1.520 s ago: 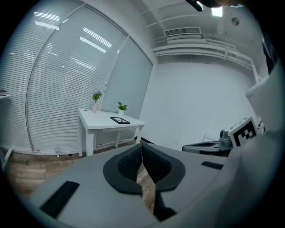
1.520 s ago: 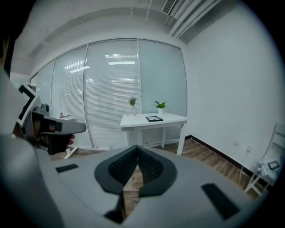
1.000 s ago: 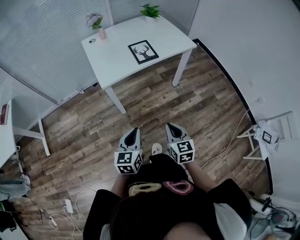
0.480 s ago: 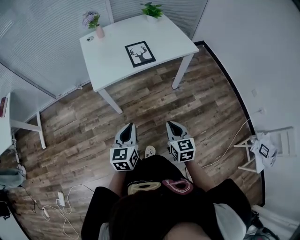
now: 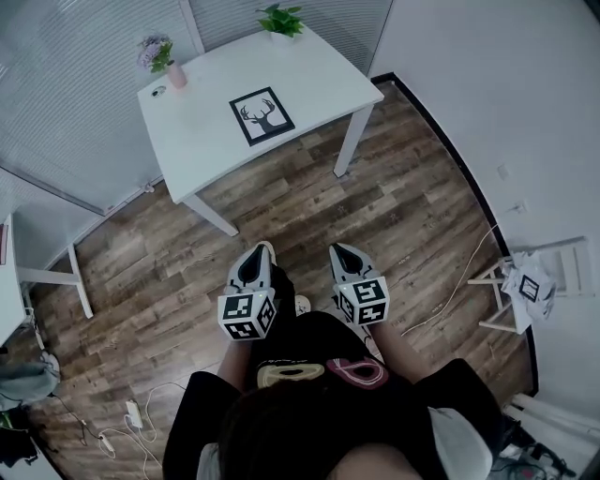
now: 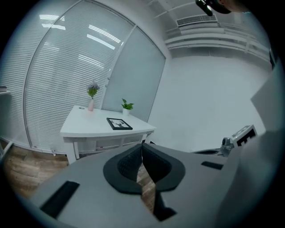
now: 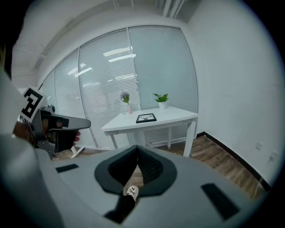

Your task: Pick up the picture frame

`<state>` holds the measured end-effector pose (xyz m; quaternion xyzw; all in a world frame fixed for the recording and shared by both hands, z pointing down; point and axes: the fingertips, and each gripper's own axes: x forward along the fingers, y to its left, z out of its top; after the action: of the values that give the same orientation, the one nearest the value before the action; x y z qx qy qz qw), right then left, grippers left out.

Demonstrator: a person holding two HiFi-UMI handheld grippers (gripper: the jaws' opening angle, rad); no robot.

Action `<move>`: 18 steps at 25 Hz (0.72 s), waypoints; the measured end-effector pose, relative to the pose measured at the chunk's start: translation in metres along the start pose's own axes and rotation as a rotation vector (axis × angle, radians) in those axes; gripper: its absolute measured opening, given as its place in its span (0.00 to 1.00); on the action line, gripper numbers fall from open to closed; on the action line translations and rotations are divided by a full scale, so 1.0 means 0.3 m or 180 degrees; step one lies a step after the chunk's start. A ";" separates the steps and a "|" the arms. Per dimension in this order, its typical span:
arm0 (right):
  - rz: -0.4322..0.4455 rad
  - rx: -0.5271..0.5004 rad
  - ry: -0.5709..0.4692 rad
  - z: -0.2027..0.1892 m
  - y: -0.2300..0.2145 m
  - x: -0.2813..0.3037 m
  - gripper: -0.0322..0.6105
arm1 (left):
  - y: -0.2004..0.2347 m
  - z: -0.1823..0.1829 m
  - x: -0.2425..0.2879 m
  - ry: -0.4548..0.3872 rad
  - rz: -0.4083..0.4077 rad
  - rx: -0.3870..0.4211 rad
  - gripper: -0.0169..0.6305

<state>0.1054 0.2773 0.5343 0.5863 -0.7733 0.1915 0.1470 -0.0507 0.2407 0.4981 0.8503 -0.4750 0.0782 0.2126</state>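
A black picture frame (image 5: 262, 115) with a deer-head print lies flat on the white table (image 5: 309, 75) at the far end of the room; it also shows in the left gripper view (image 6: 119, 124) and the right gripper view (image 7: 146, 118). My left gripper (image 5: 262, 247) and right gripper (image 5: 336, 249) hang side by side over the wooden floor, well short of the table. Both are shut with nothing between their jaws (image 6: 142, 145) (image 7: 137, 147).
A pink vase with flowers (image 5: 170, 64) and a small green plant (image 5: 280, 19) stand at the table's back edge. Blinds run along the wall behind it. Another white table (image 5: 14, 272) is at the left, a white folding stand (image 5: 523, 286) at the right, cables (image 5: 122, 424) on the floor.
The view has shifted: the table with the frame now sits further left and slightly nearer. Both grippers stay shut and side by side, carried forward over the floor.
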 end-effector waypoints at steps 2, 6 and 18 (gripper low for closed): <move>-0.0074 0.0027 -0.0007 0.015 -0.033 0.029 0.07 | 0.008 0.015 0.050 0.0007 -0.0031 0.0019 0.05; -0.0170 0.0056 -0.0002 0.056 -0.086 0.110 0.07 | 0.048 0.055 0.162 0.0017 -0.0066 0.0020 0.05; -0.0220 -0.0035 0.0019 0.292 -0.145 0.470 0.07 | 0.204 0.262 0.497 0.0071 -0.0329 0.0039 0.05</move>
<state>0.1091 0.1059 0.5261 0.6112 -0.7532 0.1839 0.1591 -0.0277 0.0630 0.4951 0.8741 -0.4276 0.0796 0.2164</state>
